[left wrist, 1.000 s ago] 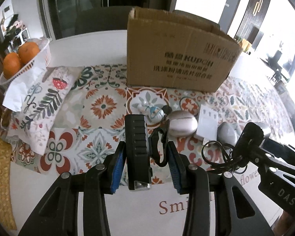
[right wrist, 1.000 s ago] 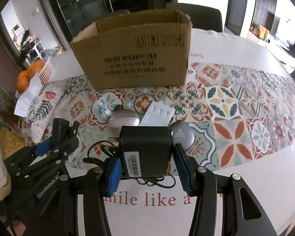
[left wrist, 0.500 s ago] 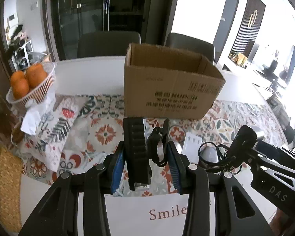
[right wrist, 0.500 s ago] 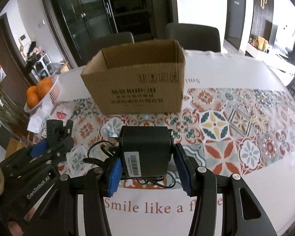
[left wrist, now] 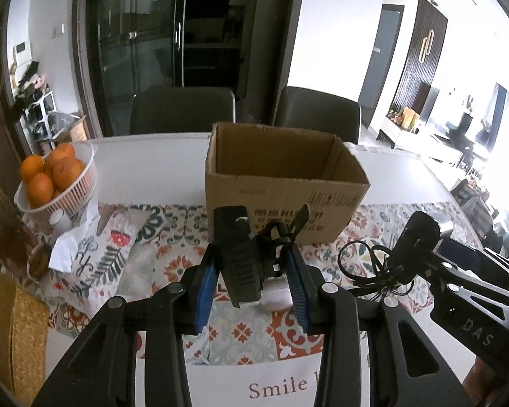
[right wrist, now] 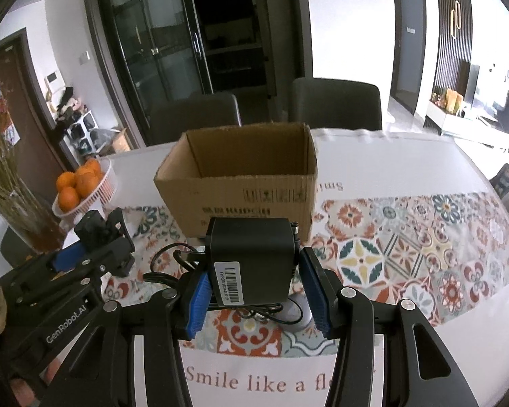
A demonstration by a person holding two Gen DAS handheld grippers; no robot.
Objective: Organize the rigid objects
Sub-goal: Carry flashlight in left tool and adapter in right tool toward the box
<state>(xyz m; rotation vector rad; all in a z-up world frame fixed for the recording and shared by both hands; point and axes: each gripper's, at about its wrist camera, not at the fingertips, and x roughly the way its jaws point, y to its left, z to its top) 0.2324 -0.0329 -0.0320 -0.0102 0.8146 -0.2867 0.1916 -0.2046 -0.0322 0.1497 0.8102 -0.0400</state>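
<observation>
L gripper clamped tight on a black ribbed plastic clip-like tool w/ a dark metal lever; exact type can't tell. Blue pads bear on both sides, item upright and held clear of the tabletop, just in front of the open brown cardboard box. R gripper likewise closed hard on a black blocky power adapter w/ barcode label, pads across its flat side faces, probably chosen since parallel faces won't slip; its black cord hangs loose to the box's near-left side. Both items carried high enough that the box rim sits below/ahead of them, presumably so they can go over the wall and drop inside; box interior appears empty from what shows. A grey rounded object lies on the patterned tile-print table runner, nearer than the box, partly hidden. White basket of oranges sits left of box, not part of sorting, I'd judge. Risk: dangling cord snagging on the box's near wall.
</observation>
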